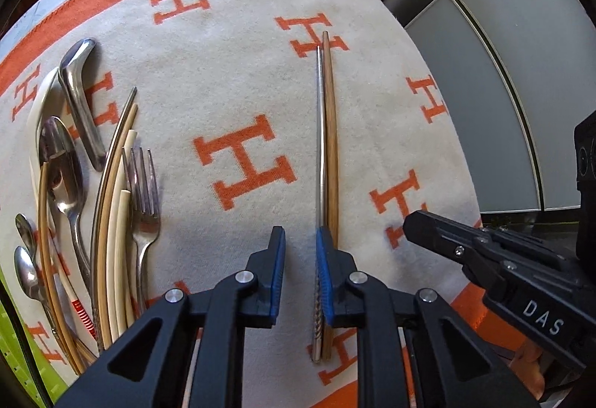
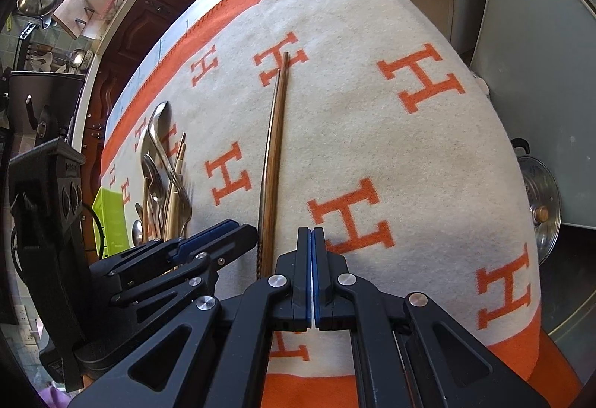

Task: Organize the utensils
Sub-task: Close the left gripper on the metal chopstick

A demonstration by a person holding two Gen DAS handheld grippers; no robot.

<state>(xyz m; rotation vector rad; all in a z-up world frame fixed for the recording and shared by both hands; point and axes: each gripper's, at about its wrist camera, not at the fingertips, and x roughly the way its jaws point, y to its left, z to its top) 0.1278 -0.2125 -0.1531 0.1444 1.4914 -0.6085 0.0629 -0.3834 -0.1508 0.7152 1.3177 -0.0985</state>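
A steel chopstick [image 1: 319,147] and a brown wooden chopstick [image 1: 330,147] lie side by side on the cream-and-orange H-pattern cloth [image 1: 231,73]. My left gripper [image 1: 300,244] is open just above them, its right finger by the steel one's near end, holding nothing. At far left lies a pile of utensils: steel spoons [image 1: 61,162], a fork [image 1: 143,192], cream and tan chopsticks [image 1: 115,222]. My right gripper [image 2: 311,240] is shut and empty, right of the chopstick pair [image 2: 273,155]; it also shows in the left wrist view [image 1: 421,222].
The table's right edge drops off to grey cabinets [image 1: 521,73]. A green tray [image 2: 110,218] sits past the utensil pile at the left. A steel pot lid [image 2: 540,214] leans low on the right. Kitchen pots and shelves stand beyond the far edge.
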